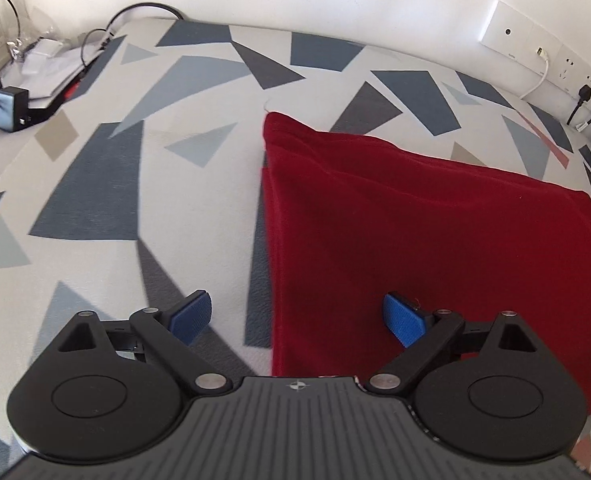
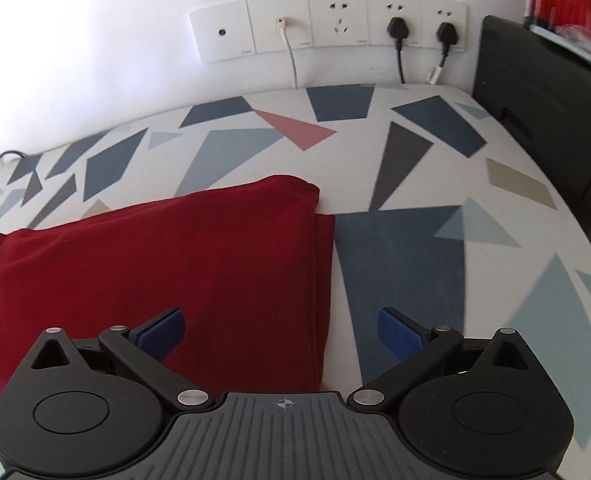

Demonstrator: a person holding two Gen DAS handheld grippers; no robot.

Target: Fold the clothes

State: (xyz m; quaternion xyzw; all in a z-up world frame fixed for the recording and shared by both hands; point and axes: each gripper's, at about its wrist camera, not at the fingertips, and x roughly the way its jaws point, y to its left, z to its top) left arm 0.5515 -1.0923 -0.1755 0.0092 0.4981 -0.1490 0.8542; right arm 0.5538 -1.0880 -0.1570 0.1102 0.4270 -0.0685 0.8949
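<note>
I am holding my left hand-held gripper (image 1: 295,320) and right hand-held gripper (image 2: 281,332) spread and empty over the folded dark-red fabric garment (image 1: 415,240), its side edges lying between each one's fingers, and careless re-pinching risks dragging layers apart.

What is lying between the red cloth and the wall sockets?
Nothing but bare patterned tabletop between the red cloth and the sockets, in the right wrist view.

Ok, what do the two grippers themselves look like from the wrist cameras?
Both match: the left gripper and right gripper each have a ribbed dark grey body with a small crosshair mark, two round black housings, black link arms with silver pivot pins, and textured blue pads on the jaws. No cables or sleeves show.
</note>
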